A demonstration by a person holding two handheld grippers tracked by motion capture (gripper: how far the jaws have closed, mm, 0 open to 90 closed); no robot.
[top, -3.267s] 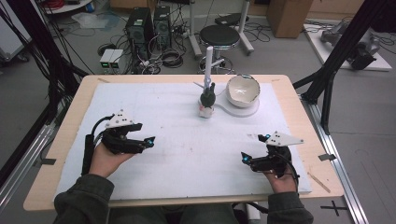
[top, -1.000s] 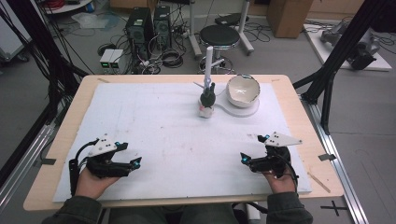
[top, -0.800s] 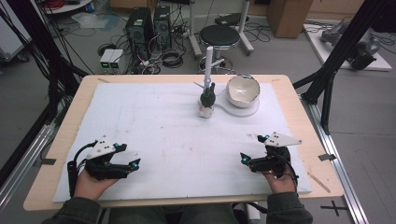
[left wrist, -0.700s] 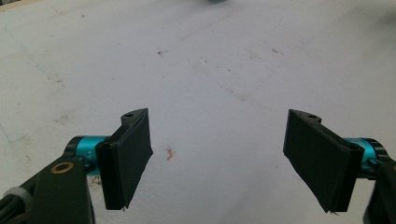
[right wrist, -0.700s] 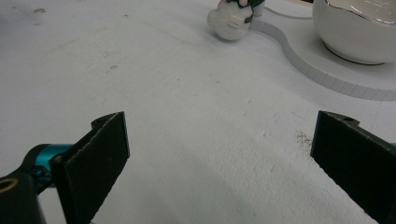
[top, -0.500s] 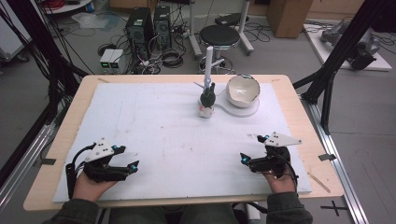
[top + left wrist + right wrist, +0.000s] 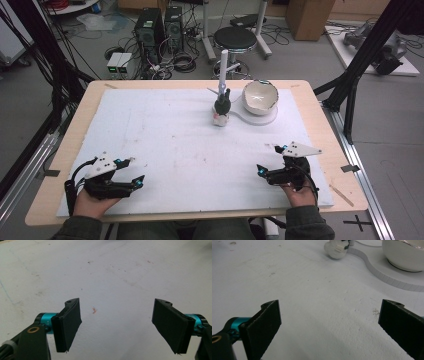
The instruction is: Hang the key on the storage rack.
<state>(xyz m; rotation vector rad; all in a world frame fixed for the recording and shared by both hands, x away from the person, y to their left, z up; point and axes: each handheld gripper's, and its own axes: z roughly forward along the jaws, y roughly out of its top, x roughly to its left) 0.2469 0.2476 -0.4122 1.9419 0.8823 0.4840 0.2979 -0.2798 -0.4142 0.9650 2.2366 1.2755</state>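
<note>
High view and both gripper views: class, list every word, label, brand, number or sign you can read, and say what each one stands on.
No text can be read in these pictures.
Small white cup beside the bowl: a pale patch on its side shows in the right gripper view, too blurred to read.
White box on the floor: any markings are too small to read.
Black cross mark on the floor: a plain sign, no lettering.

- I see a small white holder point(image 7: 220, 119) upright at twelve o'clock, a dark-and-white tool standing in it.
- At one o'clock, a white bowl point(image 7: 260, 96) sits upright just beside it.
</note>
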